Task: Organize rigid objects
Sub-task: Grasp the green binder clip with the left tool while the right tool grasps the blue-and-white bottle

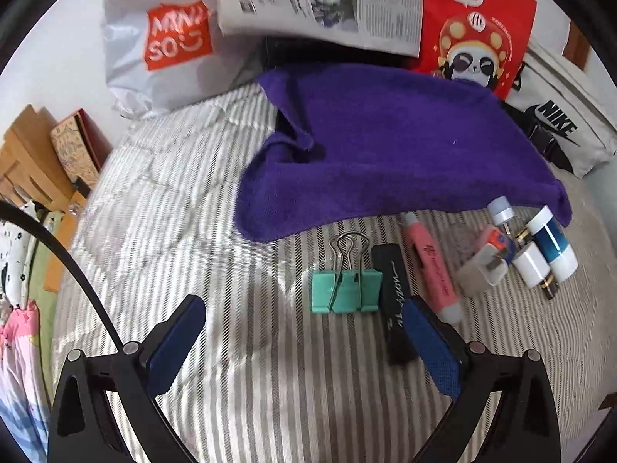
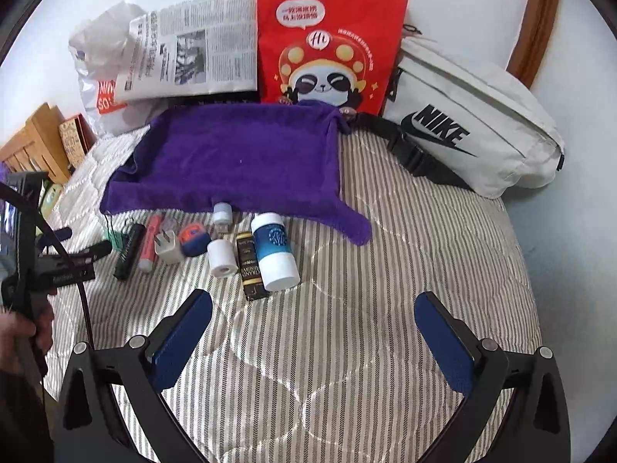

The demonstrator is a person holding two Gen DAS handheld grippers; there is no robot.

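1. Tongs on the left (image 1: 304, 332) hang low over the striped quilted bed (image 1: 185, 200), blue-padded fingers (image 1: 177, 332) spread wide and gripping nothing; the right-hand finger overlaps the near end of the flat black bar with white script (image 1: 391, 293).
2. Right tongs (image 2: 314, 332) are likewise spread apart and empty, hovering above bare bedding, near the white-capped blue plastic bottle (image 2: 274, 250).
3. Only the left wrist view shows the mint-green metal binder clip (image 1: 346, 286) clearly, its wire handles folded flat, touching the black bar; the pink cylindrical tube (image 1: 434, 270) lies just beside.
4. Only the right wrist view shows a hand (image 2: 23, 332) gripping the other tool's handle at the left edge, and the whole white fabric waist bag (image 2: 474, 131).
5. Small objects sit in a row along the near edge of the fuzzy purple towel (image 2: 239, 158): a white plug adapter (image 2: 167, 249), a small white cylinder (image 2: 221, 256) and a dark gold-lettered box (image 2: 250, 270) touching the bottle.
6. Behind the towel stands a glossy red paper bag with a panda print (image 2: 327, 42).
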